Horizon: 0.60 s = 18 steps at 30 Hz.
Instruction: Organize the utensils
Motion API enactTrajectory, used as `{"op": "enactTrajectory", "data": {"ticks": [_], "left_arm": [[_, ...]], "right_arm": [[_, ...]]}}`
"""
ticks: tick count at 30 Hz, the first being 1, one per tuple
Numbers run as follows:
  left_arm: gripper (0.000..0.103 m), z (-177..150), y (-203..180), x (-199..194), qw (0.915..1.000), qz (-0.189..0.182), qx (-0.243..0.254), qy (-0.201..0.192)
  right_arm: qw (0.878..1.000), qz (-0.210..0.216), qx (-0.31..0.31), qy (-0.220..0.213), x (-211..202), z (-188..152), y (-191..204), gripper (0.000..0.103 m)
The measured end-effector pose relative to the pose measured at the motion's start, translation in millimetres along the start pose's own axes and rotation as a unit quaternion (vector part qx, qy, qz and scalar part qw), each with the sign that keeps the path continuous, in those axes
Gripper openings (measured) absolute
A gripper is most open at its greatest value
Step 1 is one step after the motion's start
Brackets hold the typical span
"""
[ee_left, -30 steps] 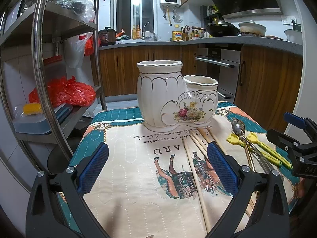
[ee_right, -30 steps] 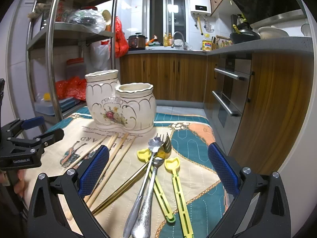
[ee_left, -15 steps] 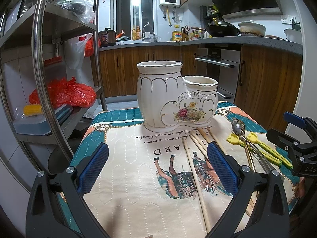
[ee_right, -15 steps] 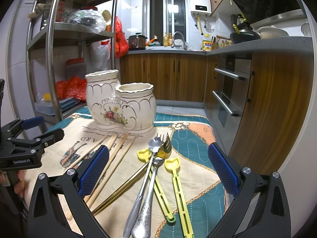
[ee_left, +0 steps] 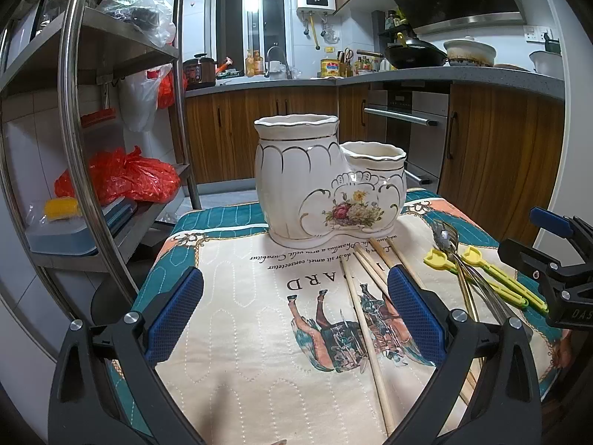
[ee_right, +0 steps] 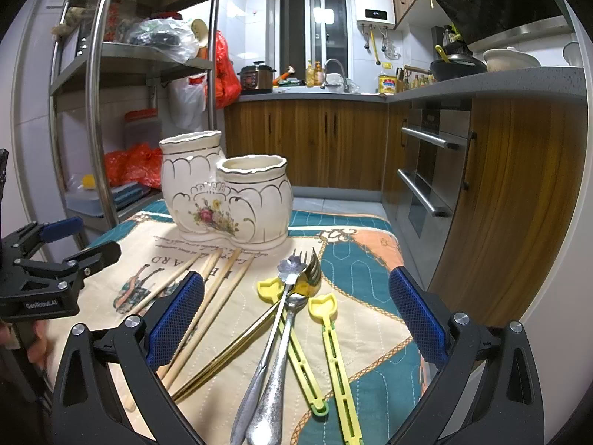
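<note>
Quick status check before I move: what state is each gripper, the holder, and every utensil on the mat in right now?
left gripper: open, holding nothing
right gripper: open, holding nothing
ceramic holder: upright on the mat, nothing sticking out of either cup
wooden chopsticks: lying flat, fanned out
gold fork: lying flat, under the spoons
silver spoons: lying flat, overlapping
yellow tools: lying flat, side by side

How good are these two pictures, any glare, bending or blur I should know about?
Left wrist view: the shelf post bows from fisheye bending, the window light blows out, and the holder and chopsticks are sharp. Right wrist view: black corners, sheen on the spoon, slight blur on the hand at the left edge.
</note>
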<state>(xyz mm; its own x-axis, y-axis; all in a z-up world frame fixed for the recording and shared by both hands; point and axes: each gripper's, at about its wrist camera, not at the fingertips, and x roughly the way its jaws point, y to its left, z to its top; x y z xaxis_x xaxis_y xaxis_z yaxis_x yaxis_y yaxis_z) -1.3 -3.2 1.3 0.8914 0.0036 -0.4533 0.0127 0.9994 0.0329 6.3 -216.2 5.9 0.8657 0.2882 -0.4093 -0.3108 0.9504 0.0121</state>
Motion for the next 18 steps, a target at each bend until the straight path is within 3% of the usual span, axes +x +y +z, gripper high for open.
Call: {"op": "enactTrajectory", "data": {"ticks": [18], "left_arm": [[0.098, -0.8, -1.9, -0.2, 1.0000, 0.001, -0.003, 0.004]], "right_arm": [[1.000, -0.002, 0.014, 0.002, -1.4, -2.2, -0.2, 0.099]]}}
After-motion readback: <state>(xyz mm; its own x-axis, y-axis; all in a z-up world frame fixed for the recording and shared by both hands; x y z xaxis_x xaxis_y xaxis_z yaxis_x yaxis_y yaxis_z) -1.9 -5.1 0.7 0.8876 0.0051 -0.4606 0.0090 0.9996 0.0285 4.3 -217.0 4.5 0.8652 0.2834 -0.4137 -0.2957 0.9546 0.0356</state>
